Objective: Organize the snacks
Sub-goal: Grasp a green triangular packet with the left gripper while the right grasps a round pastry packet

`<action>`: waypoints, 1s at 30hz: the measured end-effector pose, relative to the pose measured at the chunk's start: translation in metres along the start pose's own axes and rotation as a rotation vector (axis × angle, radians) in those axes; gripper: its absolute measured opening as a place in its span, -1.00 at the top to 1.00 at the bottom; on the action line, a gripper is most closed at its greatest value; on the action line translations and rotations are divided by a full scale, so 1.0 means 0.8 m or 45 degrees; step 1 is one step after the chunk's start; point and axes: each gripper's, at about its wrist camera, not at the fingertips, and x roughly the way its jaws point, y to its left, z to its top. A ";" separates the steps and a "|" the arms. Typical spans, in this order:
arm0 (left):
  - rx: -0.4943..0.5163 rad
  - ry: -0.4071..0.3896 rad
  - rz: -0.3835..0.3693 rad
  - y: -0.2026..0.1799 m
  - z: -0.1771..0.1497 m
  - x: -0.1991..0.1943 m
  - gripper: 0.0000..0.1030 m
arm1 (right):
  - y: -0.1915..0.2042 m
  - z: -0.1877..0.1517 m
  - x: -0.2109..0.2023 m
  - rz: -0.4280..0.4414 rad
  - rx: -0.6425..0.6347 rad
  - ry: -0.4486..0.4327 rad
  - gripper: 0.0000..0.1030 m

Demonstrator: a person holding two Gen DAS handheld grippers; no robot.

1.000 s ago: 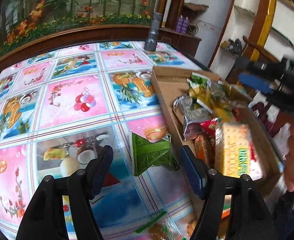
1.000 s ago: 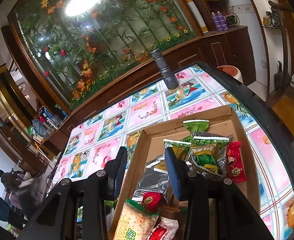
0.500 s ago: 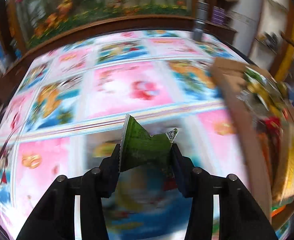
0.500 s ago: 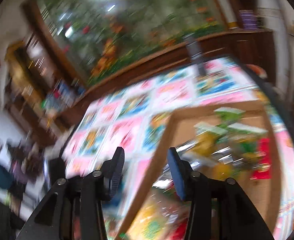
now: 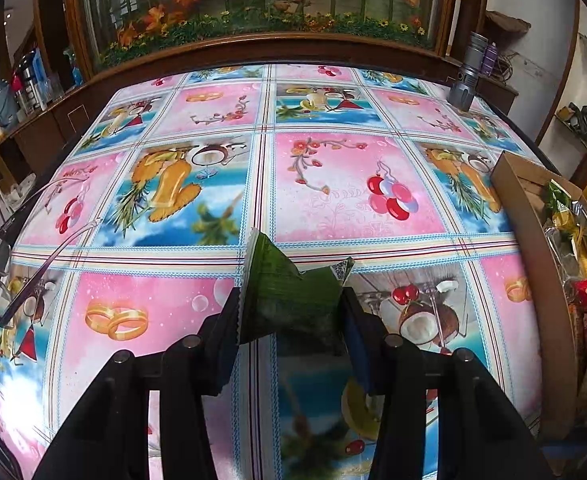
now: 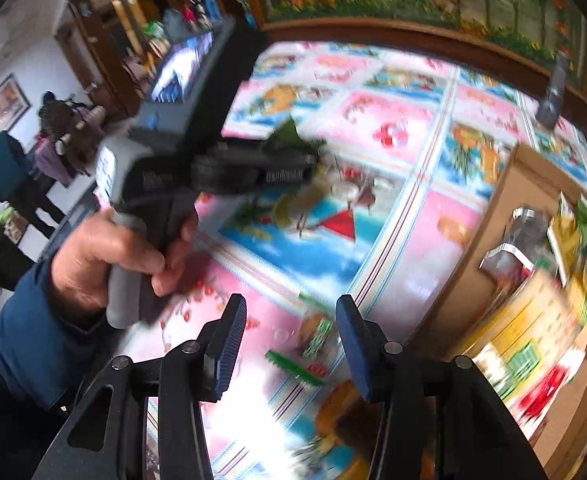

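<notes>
Left wrist: left gripper [image 5: 291, 314] fingers pinched green snack packet [image 5: 289, 296] above the desk [image 5: 353, 184], cardboard box [image 5: 533, 264] at right. Right wrist: right gripper [image 6: 291, 344] fingers spread, holding nothing, over blurred desk beside box

I see a pair of glasses [image 5: 25, 256] lying at the tabletop's [image 5: 325, 184] left edge, a grey flashlight [image 5: 466, 80] standing upright at its far right corner.
</notes>
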 end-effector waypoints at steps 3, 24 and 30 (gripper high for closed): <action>-0.002 -0.003 0.000 0.002 0.001 0.000 0.11 | 0.007 -0.006 0.020 -0.125 0.028 0.090 0.01; 0.029 -0.012 -0.043 0.042 0.003 0.002 0.17 | -0.059 0.101 0.053 -0.171 0.505 -0.211 0.79; 0.034 -0.013 -0.007 0.041 0.005 0.004 0.17 | -0.033 0.081 0.049 -0.075 0.426 -0.087 0.18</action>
